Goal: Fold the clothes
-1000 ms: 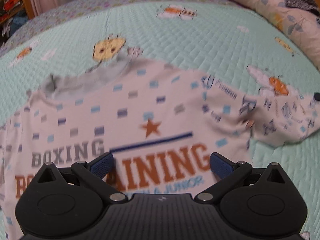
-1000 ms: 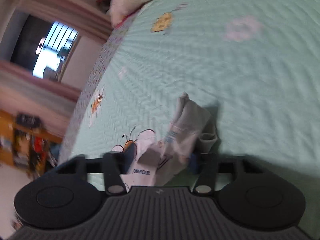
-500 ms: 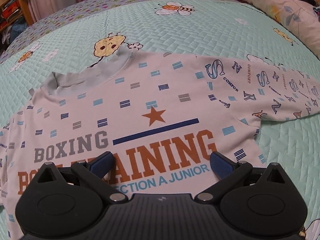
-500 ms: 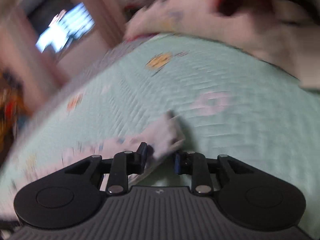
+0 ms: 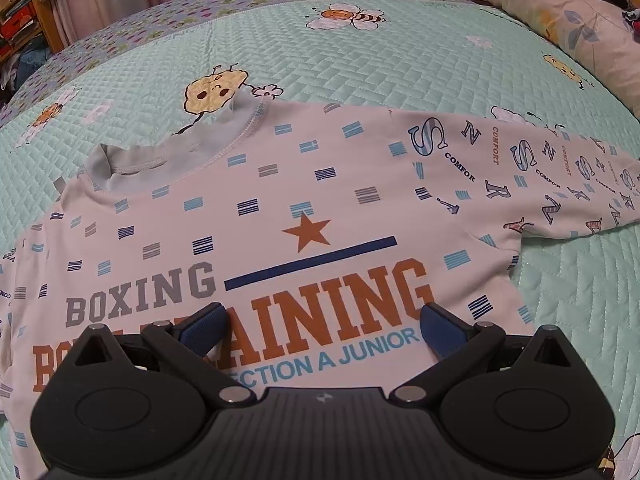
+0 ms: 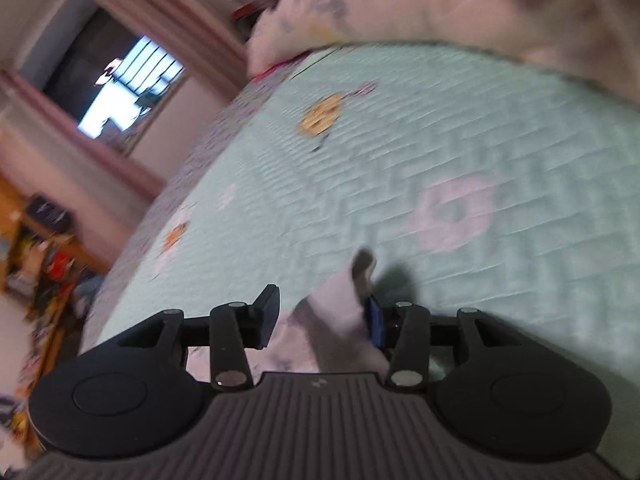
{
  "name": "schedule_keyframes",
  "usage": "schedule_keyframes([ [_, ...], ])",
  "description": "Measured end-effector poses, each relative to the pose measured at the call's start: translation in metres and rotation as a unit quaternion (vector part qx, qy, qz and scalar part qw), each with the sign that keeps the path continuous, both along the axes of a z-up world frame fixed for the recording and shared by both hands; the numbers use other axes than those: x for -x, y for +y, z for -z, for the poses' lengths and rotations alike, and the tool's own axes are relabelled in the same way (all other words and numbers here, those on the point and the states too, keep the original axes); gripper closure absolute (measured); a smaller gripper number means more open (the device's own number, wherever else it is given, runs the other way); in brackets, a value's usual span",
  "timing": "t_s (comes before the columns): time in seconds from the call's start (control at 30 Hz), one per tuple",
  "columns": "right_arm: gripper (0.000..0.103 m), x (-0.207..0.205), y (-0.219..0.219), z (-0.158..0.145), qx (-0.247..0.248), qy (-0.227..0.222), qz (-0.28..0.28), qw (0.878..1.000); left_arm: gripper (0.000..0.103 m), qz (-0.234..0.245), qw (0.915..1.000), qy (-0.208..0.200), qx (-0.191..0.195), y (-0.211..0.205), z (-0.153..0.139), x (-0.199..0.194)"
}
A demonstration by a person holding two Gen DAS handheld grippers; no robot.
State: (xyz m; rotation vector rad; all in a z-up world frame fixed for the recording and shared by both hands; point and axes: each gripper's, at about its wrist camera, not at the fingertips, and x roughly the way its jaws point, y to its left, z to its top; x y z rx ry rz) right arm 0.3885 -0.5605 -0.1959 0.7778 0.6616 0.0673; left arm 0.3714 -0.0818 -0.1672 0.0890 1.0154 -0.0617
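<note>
Lying front-up and spread flat on mint-green quilted bedspread (image 5: 400, 60) with bee and flower prints: white long-sleeved child's shirt (image 5: 280, 200), grey ribbed collar, small blue and grey striped squares, orange star, blue bar, lettering "BOXING", "AINING", "A JUNIOR". Collar toward far edge of bed; one lettered sleeve (image 5: 560, 184) stretched out straight toward right edge, near floral pillows (image 5: 540, 4) at far right corner.

Left gripper (image 5: 322, 320): hovering above chest print, blue pads wide apart, nothing between them, released.

Right gripper (image 6: 320, 316): view motion-blurred. Jaws just been opening; pale sleeve cuff (image 6: 344, 304) bunched up between them, close against right blue pad, clear gap to left pad. No pinch visible, so read as released; actual contact at right pad not resolvable through blur.

Background, right wrist view: window (image 6: 124, 84) with pink curtains beyond far edge of bed, cluttered wooden shelf (image 6: 36, 264) at left.
</note>
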Motion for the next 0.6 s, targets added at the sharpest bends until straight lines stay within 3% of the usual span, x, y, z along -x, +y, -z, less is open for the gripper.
schedule_keyframes([
  [0.03, 0.061, 0.002, 0.002, -0.003, 0.014, 0.002, -0.006, 1.000, 0.000, 0.001, 1.0000, 0.000, 0.000, 0.000, 0.000, 0.000],
  [0.07, 0.081, 0.002, 0.005, -0.005, 0.036, 0.006, -0.012, 0.999, 0.000, 0.002, 1.0000, 0.001, -0.001, 0.000, 0.000, 0.000],
  [0.1, 0.091, 0.003, 0.010, -0.008, 0.061, 0.009, -0.026, 0.998, 0.000, 0.003, 1.0000, 0.001, -0.001, 0.000, 0.000, 0.000],
  [0.17, 0.092, 0.010, 0.025, -0.026, 0.138, -0.021, -0.044, 0.989, 0.000, 0.003, 1.0000, 0.000, -0.002, -0.001, 0.000, 0.000],
  [0.27, 0.092, 0.022, 0.048, -0.056, 0.268, -0.088, -0.055, 0.958, 0.000, 0.002, 1.0000, -0.001, -0.007, -0.002, 0.001, 0.000],
  [0.33, 0.092, 0.009, 0.052, -0.053, 0.331, -0.073, -0.048, 0.940, 0.000, 0.000, 1.0000, 0.000, -0.008, -0.002, 0.001, 0.001],
  [0.4, 0.090, -0.007, 0.048, -0.031, 0.336, -0.010, -0.061, 0.940, 0.000, -0.003, 1.0000, 0.001, -0.008, -0.002, 0.000, 0.001],
  [0.47, 0.088, -0.007, 0.039, -0.018, 0.313, 0.005, -0.048, 0.949, 0.000, 0.000, 1.0000, 0.002, -0.009, -0.001, 0.000, 0.001],
  [0.53, 0.078, 0.004, 0.020, -0.021, 0.239, -0.011, 0.009, 0.971, 0.000, 0.002, 0.9999, 0.004, -0.009, -0.001, 0.000, 0.000],
  [0.57, 0.069, 0.009, 0.011, -0.022, 0.211, -0.012, 0.049, 0.976, 0.000, 0.003, 0.9999, 0.006, -0.008, 0.000, 0.000, 0.000],
  [0.6, 0.068, 0.014, 0.007, -0.024, 0.201, -0.004, 0.093, 0.975, 0.000, 0.003, 0.9999, 0.006, -0.008, 0.000, 0.000, 0.000],
])
